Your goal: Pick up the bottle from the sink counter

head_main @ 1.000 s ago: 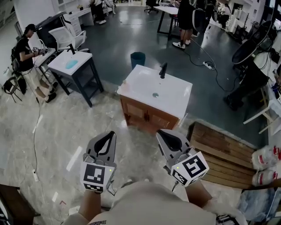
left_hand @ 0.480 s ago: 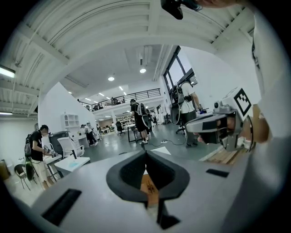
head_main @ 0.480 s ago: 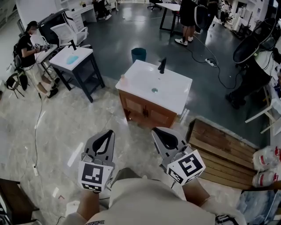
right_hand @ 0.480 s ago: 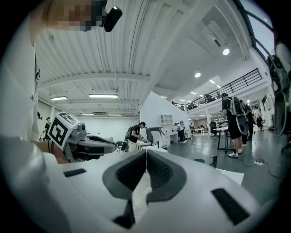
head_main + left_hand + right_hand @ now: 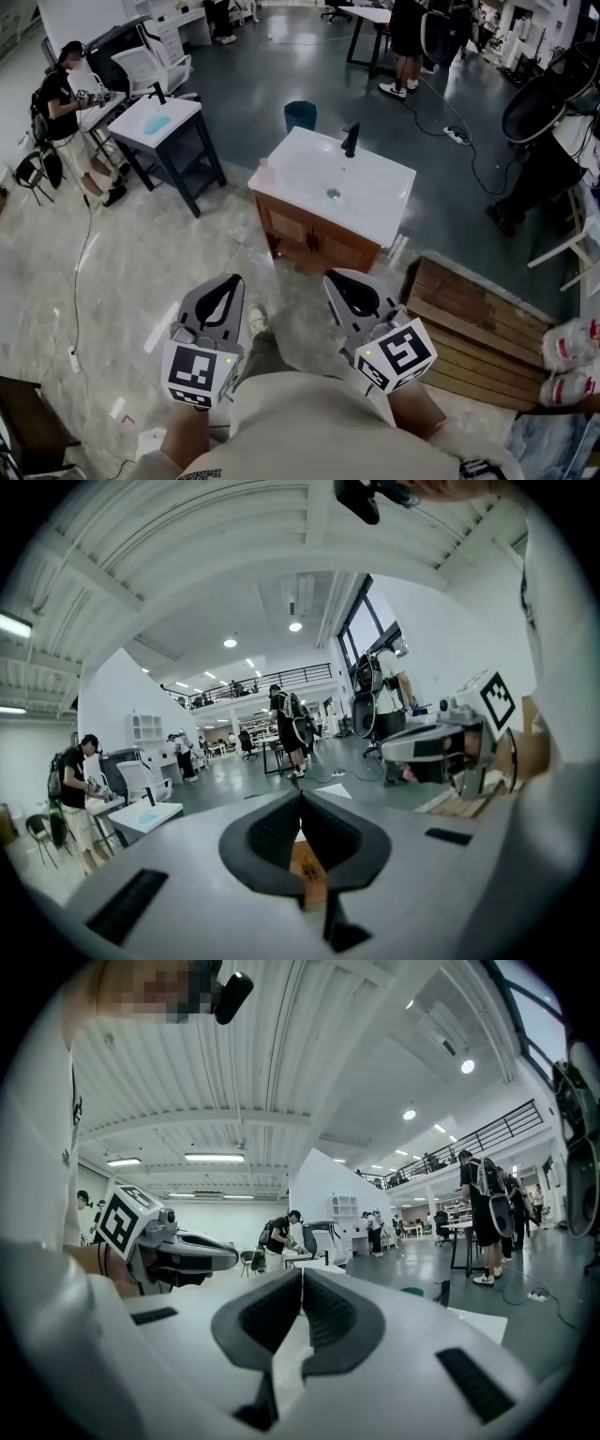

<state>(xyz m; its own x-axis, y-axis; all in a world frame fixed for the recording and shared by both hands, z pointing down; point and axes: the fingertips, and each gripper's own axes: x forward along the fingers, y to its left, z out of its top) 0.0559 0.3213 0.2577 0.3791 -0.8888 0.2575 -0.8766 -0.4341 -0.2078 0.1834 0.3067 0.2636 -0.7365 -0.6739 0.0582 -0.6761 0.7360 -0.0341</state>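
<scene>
Head view: small pale bottle (image 5: 264, 171) sits at the left corner of the white sink counter (image 5: 375, 202), well ahead. Closed and empty, left gripper (image 5: 233, 278) and right gripper (image 5: 329, 275) look merely carried for the approach.

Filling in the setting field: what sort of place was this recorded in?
Probably a large open lab or workshop hall, not a bathroom: the sink cabinet stands by itself on the hall floor, with a work table and an office chair nearby.
</scene>
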